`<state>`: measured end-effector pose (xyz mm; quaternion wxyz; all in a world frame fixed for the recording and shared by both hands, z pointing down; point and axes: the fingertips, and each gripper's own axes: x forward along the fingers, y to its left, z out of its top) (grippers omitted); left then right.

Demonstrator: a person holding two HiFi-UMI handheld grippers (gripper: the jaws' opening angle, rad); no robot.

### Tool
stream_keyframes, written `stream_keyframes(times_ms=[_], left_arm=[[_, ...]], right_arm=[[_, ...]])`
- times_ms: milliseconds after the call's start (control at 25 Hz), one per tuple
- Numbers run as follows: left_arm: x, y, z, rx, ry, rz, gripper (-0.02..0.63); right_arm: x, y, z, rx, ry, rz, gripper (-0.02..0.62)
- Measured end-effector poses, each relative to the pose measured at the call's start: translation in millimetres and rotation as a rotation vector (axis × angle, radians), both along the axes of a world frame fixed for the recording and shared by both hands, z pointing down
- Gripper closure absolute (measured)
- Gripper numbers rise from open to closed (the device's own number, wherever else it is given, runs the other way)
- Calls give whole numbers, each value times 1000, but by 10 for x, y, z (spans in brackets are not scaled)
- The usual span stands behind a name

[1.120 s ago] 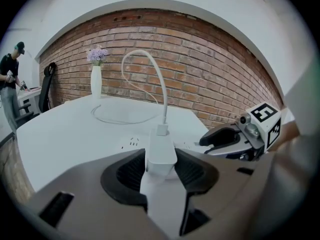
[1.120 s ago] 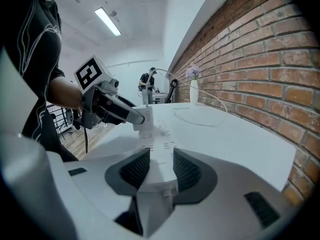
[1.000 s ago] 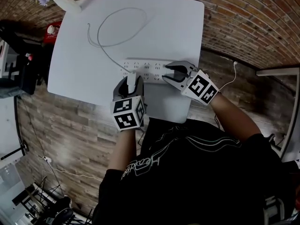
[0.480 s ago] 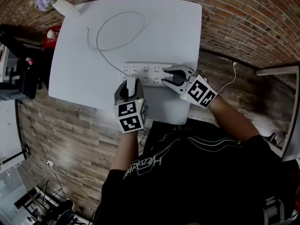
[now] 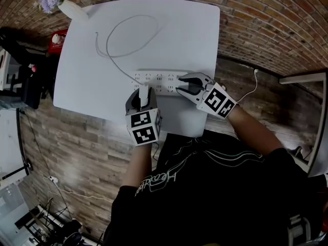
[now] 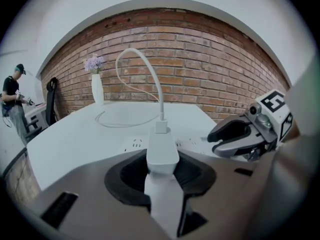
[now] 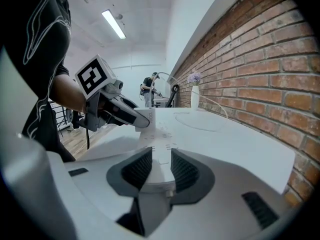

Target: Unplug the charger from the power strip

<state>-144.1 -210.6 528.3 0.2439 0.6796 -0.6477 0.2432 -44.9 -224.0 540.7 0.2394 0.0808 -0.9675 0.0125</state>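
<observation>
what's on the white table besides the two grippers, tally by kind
power strip: 1
charger: 1
cable: 1
vase: 1
total: 4
</observation>
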Motion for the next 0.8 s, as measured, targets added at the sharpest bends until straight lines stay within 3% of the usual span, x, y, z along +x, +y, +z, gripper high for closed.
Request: stream_keyframes(times_ms=[120, 240, 320, 400, 480, 720, 800], left_arm=[[9, 5, -15, 0, -48, -8, 472], [13, 1, -15, -12, -30, 1, 472], [4, 1, -10, -29, 45, -6, 471], [-13, 2, 0, -42, 171, -38, 465], [-22, 1, 1, -41, 211, -45, 462], [0, 6, -31, -27, 0, 2, 471], [17, 7, -40, -25, -26, 3, 471]], right_arm=[[1, 7, -1, 13, -1, -5, 500], [4, 2, -2, 1, -1, -7, 500], [1, 2, -2, -8, 0, -8, 500], [2, 4, -1, -10, 0, -9, 500], [6, 4, 0, -6, 0, -8, 500], [-11, 7, -8, -2, -2, -8, 500], [-2, 6, -9, 0, -1, -7, 500]])
